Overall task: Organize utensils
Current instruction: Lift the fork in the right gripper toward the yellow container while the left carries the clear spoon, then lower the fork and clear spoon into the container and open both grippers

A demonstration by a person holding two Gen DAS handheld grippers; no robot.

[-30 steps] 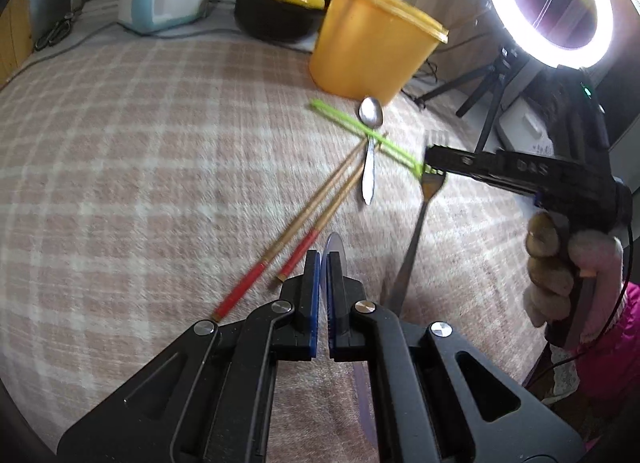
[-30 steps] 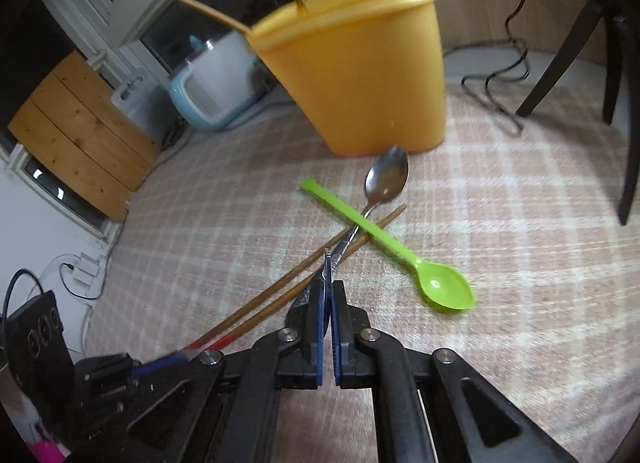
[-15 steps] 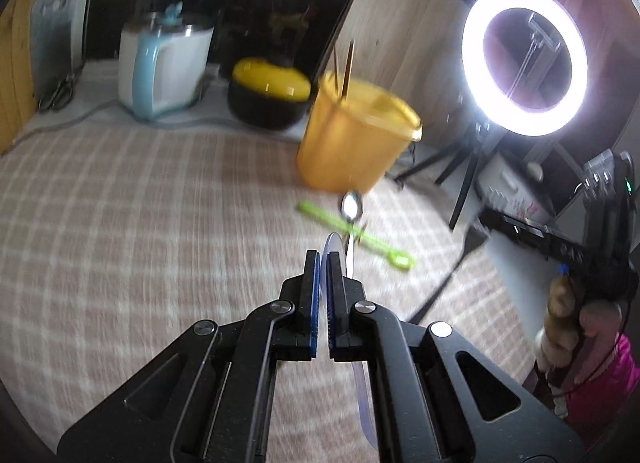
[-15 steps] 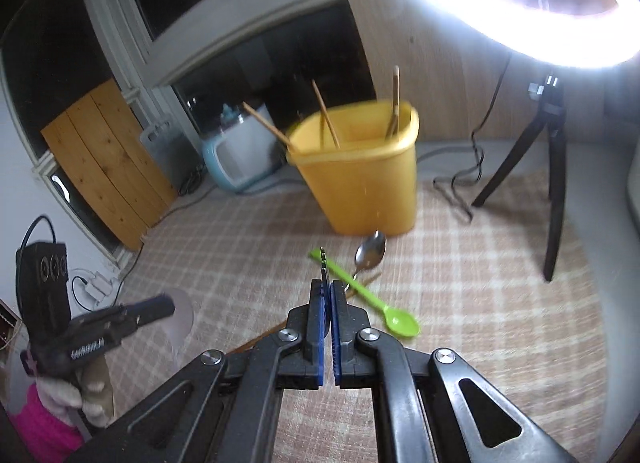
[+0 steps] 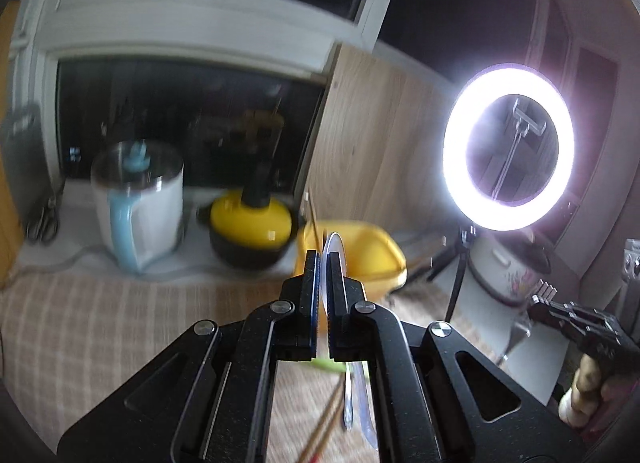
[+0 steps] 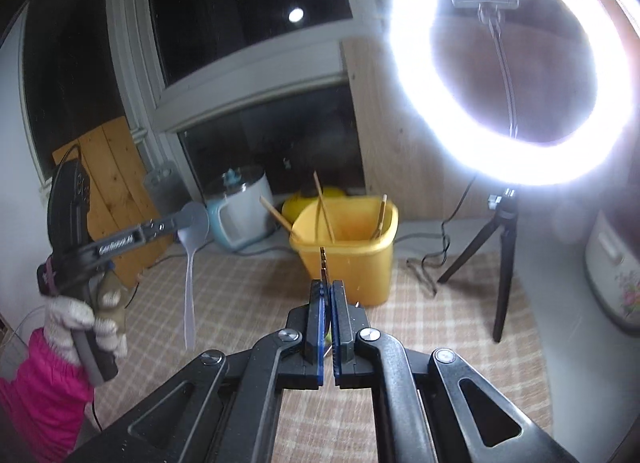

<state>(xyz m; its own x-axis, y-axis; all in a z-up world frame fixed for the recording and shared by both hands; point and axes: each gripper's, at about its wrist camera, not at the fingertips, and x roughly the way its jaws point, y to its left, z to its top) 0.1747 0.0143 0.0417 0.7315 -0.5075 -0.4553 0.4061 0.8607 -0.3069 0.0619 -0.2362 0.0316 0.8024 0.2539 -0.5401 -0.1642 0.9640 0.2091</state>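
My left gripper (image 5: 323,263) is shut on a clear plastic spoon (image 6: 188,275), held by its bowl with the handle hanging down; its edge shows between the pads (image 5: 333,247). My right gripper (image 6: 328,291) is shut on a metal fork (image 6: 322,263), whose tines show in the left wrist view (image 5: 545,289). Both are lifted above the checked tablecloth (image 6: 248,299). The yellow bin (image 6: 352,251) stands ahead with several chopsticks (image 6: 323,207) in it. Below my left gripper lie a metal spoon (image 5: 348,403), chopsticks (image 5: 324,435) and a green spoon (image 5: 328,365).
A lit ring light (image 6: 512,63) on a black tripod (image 6: 502,263) stands right of the bin. A white and blue kettle (image 5: 136,207) and a black pot with yellow lid (image 5: 252,231) sit behind. A flowered white cooker (image 6: 616,275) is at far right.
Both grippers have risen from the table with their utensils and tilted up. The bin now sits just ahead of both, and the table utensils have dropped low in view.
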